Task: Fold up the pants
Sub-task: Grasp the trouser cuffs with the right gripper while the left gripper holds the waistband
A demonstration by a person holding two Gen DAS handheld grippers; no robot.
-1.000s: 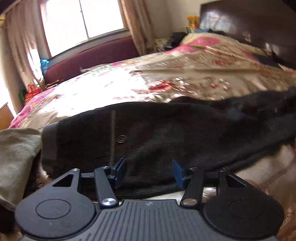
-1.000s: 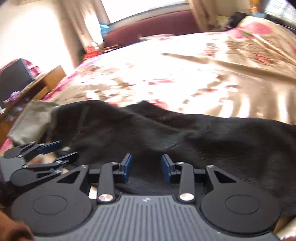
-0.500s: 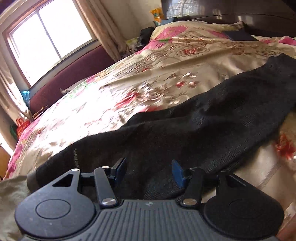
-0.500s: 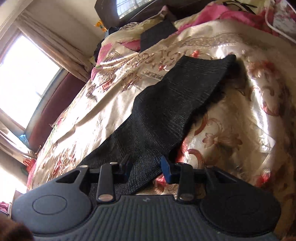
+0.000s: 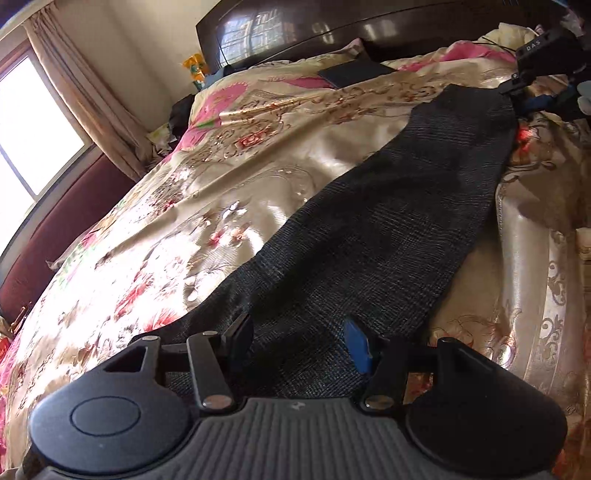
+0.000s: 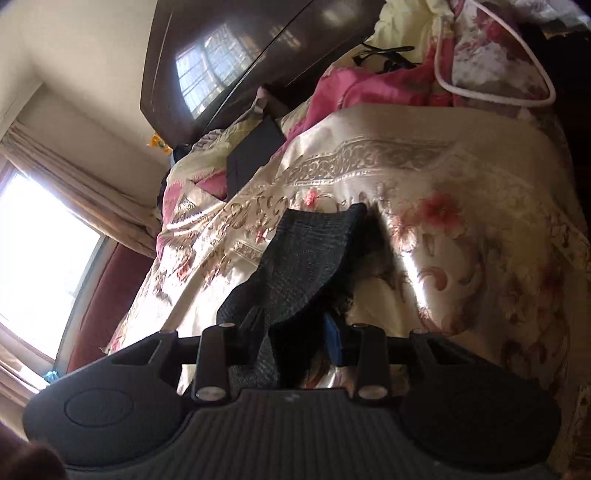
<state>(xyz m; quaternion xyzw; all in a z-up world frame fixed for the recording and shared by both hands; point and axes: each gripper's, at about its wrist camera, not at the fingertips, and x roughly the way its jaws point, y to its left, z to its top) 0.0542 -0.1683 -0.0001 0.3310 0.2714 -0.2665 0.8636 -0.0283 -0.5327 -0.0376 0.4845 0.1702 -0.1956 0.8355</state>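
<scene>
The dark grey pants (image 5: 388, 229) lie stretched out long on a floral bedspread (image 5: 207, 192), running from my left gripper toward the headboard. My left gripper (image 5: 301, 341) is open just above the near part of the pants, holding nothing. My right gripper (image 6: 297, 330) is open at the far leg end (image 6: 310, 254); a fold of the cloth lies between its fingers, not pinched. The right gripper also shows in the left wrist view (image 5: 543, 74) at the far end of the pants.
A dark wooden headboard (image 5: 332, 33) stands at the bed's far end. A flat dark object (image 6: 255, 155) lies on the bedspread near pink pillows (image 6: 369, 88). A white cable (image 6: 491, 92) loops over bedding. A window with curtains (image 5: 29, 122) is at the left.
Both grippers have swung from the waistband end along the pants toward the headboard. The right gripper has travelled to the leg end. Both stayed open.
</scene>
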